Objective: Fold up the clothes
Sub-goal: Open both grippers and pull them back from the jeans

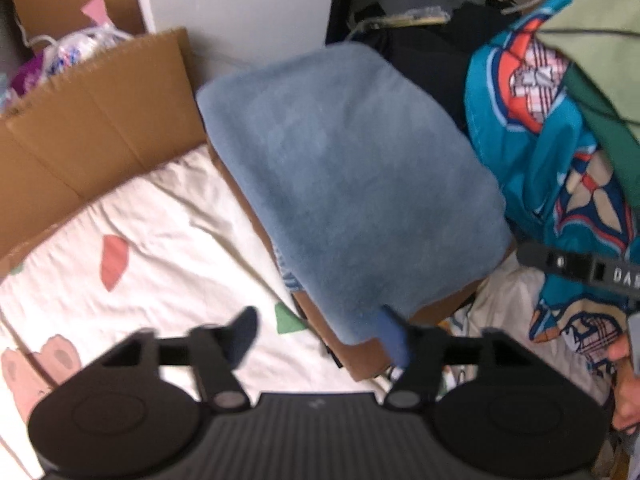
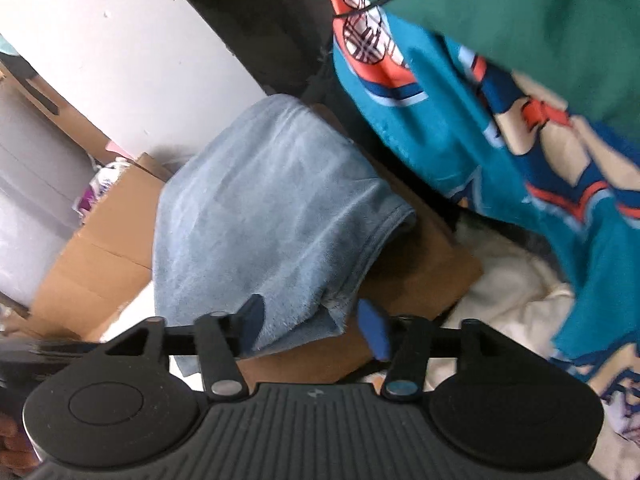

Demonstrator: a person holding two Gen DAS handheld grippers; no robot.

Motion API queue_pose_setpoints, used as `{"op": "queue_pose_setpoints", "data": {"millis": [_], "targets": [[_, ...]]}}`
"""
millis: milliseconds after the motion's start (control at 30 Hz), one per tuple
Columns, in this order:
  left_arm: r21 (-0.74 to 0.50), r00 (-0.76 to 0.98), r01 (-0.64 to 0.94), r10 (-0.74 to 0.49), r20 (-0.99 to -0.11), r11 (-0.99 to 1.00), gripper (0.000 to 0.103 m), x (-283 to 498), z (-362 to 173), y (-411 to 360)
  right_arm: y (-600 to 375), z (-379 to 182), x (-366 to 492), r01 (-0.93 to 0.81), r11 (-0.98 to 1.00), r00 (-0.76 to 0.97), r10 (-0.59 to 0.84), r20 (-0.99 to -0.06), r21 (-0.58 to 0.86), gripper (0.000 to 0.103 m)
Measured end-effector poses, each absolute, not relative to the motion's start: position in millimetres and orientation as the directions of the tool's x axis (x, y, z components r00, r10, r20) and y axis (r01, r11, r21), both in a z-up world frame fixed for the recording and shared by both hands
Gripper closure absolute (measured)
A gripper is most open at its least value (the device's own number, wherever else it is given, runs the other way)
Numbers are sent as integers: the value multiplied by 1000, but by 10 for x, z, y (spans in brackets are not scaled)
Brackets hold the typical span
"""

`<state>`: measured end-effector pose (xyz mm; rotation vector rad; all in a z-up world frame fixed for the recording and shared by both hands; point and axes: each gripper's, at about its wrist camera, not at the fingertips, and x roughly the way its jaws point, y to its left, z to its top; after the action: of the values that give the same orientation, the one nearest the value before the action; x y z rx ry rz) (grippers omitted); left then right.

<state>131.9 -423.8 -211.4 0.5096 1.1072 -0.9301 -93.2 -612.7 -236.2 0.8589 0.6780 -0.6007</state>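
The left claw [image 1: 320,336] sits nearest the lens, its fingers spread wide with nothing between them, hovering over the near edge of the folded blue towel [image 1: 344,184]. The right claw [image 2: 314,326] is likewise wide apart and grips nothing; the towel's loose near corner [image 2: 320,320] hangs into the gap between its blue-padded fingers [image 2: 374,332], close to the left one, though contact cannot be judged. The towel lies folded flat on a brown cardboard sheet [image 2: 420,272], which rests on a bed covered by a cream sheet [image 1: 160,240] printed with pink and green shapes. Just right of the towel hangs a teal patterned blanket [image 1: 560,184], with green fabric [image 2: 500,20] draped above it. To the left stands an open cardboard box [image 1: 100,120] holding plastic bags [image 1: 80,48], against a white wall [image 1: 240,4].
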Motion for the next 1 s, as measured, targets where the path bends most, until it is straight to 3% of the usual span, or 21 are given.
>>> {"op": "queue_pose_setpoints", "data": {"millis": [67, 333, 1000], "targets": [[-83, 158, 830, -375, -914, 551, 18, 1315, -1994, -4218, -6079, -2262, -935, 722, 530, 618, -203, -760, 445, 16], [-68, 175, 818, -359, -917, 572, 4, 1238, -1551, -4016, -5852, -1853, -973, 721, 588, 559, -179, -810, 367, 4], [-41, 283, 711, -339, -897, 702, 1, 1042, -242, -3295, -5682, -963, -1265, 696, 618, 551, -134, -824, 365, 0]]}}
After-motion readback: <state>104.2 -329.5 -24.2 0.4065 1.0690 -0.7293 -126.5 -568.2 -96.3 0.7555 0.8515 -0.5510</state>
